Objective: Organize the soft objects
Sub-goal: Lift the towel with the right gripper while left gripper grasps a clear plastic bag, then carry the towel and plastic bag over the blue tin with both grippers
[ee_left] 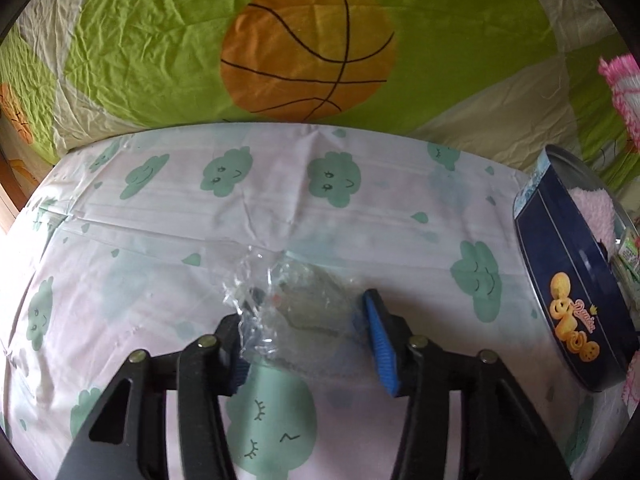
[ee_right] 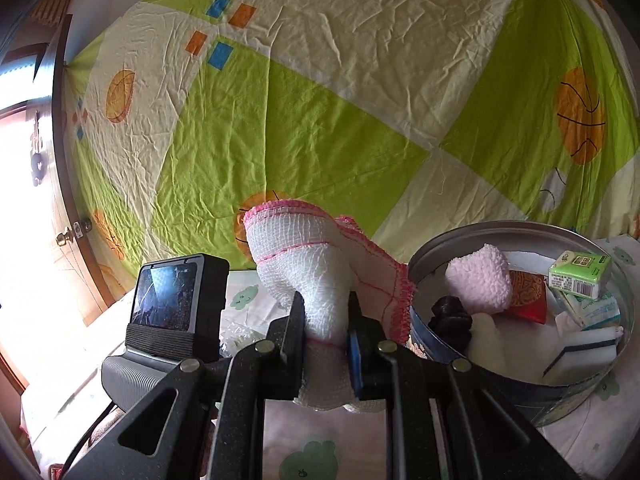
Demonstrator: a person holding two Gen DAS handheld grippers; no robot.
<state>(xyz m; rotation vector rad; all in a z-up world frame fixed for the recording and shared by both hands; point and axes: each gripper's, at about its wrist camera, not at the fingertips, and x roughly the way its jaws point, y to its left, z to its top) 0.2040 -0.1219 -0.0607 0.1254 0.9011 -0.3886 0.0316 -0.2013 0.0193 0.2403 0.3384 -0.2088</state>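
A crumpled clear plastic bag lies on the white cloud-print cloth. My left gripper straddles it, blue pads against its two sides, so it is shut on the bag. My right gripper is shut on a white mesh cloth with pink stitched edges, held upright just left of a round blue cookie tin. The same cloth's pink edge shows at the far right of the left wrist view. In the left wrist view the tin stands right of the gripper.
The tin holds a fluffy pink cloth, a green tissue pack, a sponge, a red item and a dark item. The left gripper's camera body is beside my right gripper. A green basketball-print sheet hangs behind.
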